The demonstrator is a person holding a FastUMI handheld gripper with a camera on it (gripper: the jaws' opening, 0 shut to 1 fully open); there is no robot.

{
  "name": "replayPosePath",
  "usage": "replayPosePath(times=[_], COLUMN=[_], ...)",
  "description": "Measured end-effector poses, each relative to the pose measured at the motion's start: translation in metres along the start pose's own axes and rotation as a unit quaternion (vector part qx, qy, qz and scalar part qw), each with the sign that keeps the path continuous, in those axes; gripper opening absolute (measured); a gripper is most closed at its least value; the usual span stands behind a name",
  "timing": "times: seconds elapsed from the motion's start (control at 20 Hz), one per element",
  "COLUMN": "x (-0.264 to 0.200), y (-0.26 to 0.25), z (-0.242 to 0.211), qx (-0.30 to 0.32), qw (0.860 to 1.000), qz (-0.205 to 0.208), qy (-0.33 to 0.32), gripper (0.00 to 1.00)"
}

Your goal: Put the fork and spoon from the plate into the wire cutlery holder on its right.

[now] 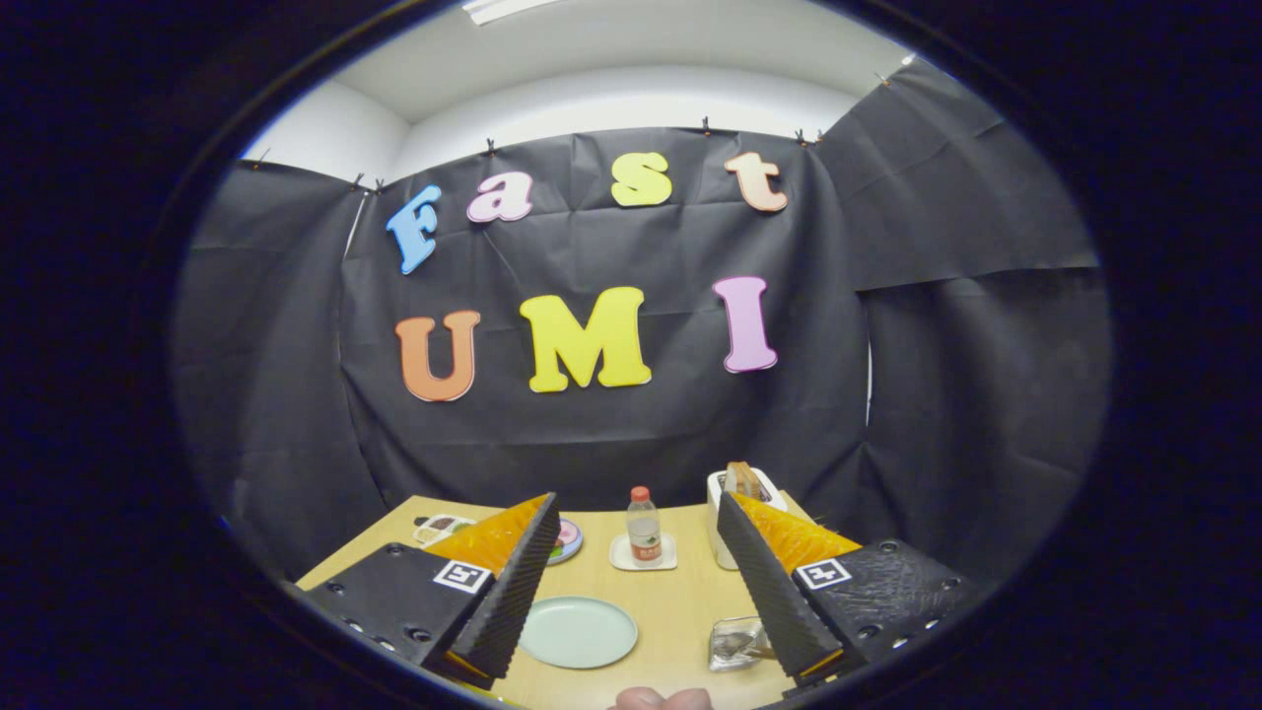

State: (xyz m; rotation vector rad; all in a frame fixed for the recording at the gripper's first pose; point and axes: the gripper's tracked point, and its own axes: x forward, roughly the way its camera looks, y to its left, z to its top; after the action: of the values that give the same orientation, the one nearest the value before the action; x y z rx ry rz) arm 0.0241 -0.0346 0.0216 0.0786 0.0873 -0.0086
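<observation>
A pale green plate (577, 631) lies on the wooden table (680, 602) between my fingers, close to the left one, and its top looks bare. To its right, against the inner side of the right finger, stands the wire cutlery holder (737, 643); something shiny shows in it, but I cannot tell what. My gripper (636, 498) hangs above the table, tilted up toward the wall, open wide with nothing between its fingers.
Beyond the fingers a small water bottle (644, 528) stands on a white coaster (643, 557). A white toaster (735, 498) with bread in it sits behind the right fingertip. A colourful dish (569, 540) peeks past the left fingertip. A person's fingertips (663, 698) show at the table's near edge.
</observation>
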Motion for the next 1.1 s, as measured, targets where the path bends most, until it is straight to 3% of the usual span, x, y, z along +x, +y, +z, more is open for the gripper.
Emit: replayPosePath(times=[1.1], x=[0.0067], y=[0.0026], z=[0.0019], qx=[-0.013], qw=[1.0], qz=[0.015], qy=[0.001], gripper=[0.96])
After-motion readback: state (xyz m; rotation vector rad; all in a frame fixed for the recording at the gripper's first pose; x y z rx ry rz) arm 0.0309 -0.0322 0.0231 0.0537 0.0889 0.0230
